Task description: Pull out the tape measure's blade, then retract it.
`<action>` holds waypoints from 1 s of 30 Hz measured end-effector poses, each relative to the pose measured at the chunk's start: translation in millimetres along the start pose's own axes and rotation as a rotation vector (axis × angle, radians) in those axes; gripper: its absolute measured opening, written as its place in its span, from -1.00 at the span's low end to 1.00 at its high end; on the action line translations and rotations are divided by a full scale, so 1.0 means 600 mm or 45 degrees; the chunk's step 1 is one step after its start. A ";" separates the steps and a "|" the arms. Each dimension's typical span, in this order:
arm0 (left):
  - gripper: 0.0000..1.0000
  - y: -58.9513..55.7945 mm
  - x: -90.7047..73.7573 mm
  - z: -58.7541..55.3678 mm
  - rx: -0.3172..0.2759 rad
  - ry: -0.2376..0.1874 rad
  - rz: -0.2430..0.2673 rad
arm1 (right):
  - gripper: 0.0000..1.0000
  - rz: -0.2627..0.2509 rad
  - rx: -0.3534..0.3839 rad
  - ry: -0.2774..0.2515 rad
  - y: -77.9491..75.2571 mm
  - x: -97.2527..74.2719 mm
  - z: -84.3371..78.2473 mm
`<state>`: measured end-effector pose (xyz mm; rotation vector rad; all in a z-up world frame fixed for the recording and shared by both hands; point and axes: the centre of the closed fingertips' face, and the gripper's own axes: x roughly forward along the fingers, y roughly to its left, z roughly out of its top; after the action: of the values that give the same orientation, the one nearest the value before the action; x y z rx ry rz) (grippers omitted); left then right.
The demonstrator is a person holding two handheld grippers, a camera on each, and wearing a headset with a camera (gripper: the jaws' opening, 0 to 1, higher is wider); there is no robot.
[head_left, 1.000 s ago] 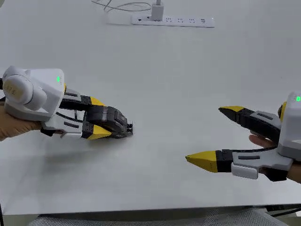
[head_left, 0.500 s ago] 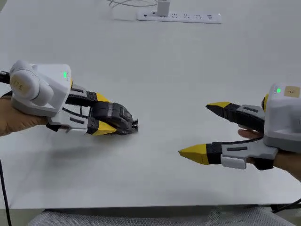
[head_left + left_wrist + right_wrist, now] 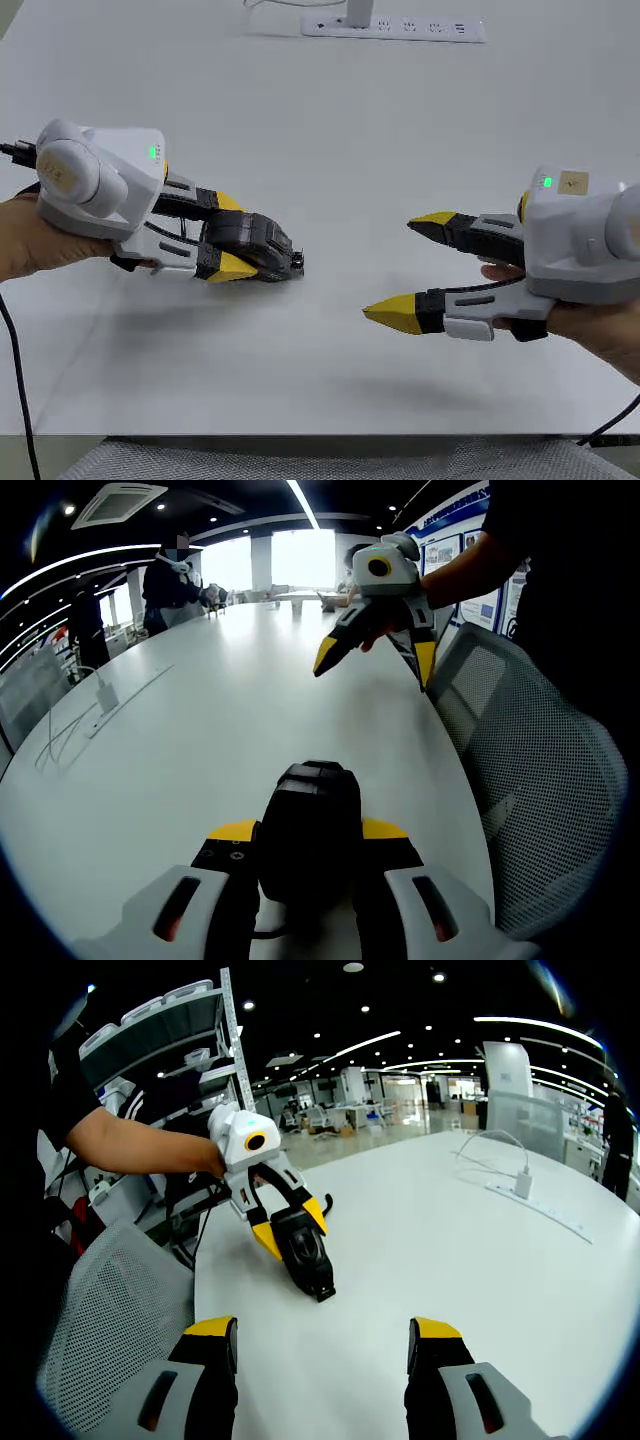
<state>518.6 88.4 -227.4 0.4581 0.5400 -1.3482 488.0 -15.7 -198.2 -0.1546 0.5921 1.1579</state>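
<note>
the left claw (image 3: 232, 236) is clamped on the black tape measure (image 3: 265, 245), which rests on the white table (image 3: 330, 140) between its yellow tips, with the blade hook (image 3: 297, 262) poking out just ahead. the right claw (image 3: 393, 268) gapes wide, facing it, well short of the hook. best to level the right tips with the hook, pinch only it, and pull straight back while the left holds the case steady. no brand or writing is readable on the case.

The right claw (image 3: 388, 268) has pushed in from the right of the frame across the worktop (image 3: 330, 130) toward the tape measure (image 3: 255, 238) at centre left, roughly halving the gap seen a second ago.
</note>
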 end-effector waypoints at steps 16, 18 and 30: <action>-0.38 -0.002 0.000 0.000 0.006 0.005 -0.004 | 0.07 0.083 -0.054 0.058 0.004 0.048 -0.011; -0.38 -0.002 0.001 0.000 0.007 0.007 -0.005 | 0.03 0.092 -0.070 0.059 0.007 0.053 -0.009; -0.38 -0.002 0.001 0.001 0.013 0.011 -0.013 | -0.15 0.151 -0.165 0.088 0.007 0.095 -0.005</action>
<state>517.8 87.6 -227.5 0.4697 0.5435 -1.3601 498.2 31.3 -229.3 -0.2738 0.5937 1.3110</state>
